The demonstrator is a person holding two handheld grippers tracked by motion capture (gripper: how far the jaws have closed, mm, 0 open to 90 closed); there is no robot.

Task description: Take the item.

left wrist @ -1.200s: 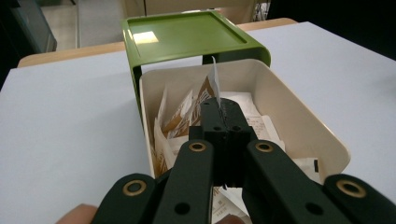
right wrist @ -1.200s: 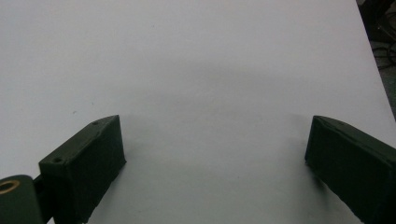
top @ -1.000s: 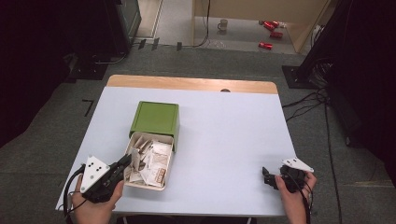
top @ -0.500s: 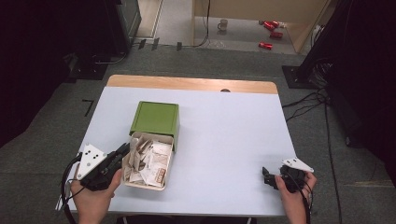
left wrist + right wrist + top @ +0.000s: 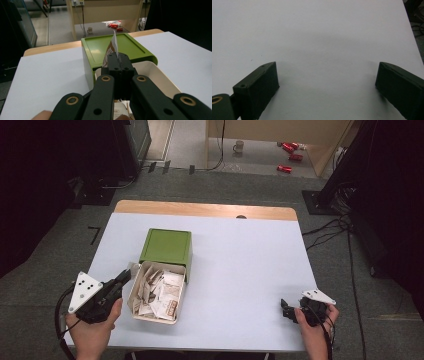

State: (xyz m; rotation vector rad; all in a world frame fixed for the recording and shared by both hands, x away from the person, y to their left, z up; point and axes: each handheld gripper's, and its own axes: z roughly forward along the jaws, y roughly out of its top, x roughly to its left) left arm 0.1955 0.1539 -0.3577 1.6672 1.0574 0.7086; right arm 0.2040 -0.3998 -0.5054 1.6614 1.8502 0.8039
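Left gripper: jaws clamped on a packet.
Packet axis: upright, tip pointing up – just beside the drawer's left rim.
Packet look: thin, white and brown.
Drawer: pulled out of the green box – heaped with similar packets.
Right gripper: jaws wide apart, nothing between, over bare table.

A mug and red cans lie on the floor.

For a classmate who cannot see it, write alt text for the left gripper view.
The left claw is shut on a small paper packet, held above a white drawer that slides out of a green box on a pale table.
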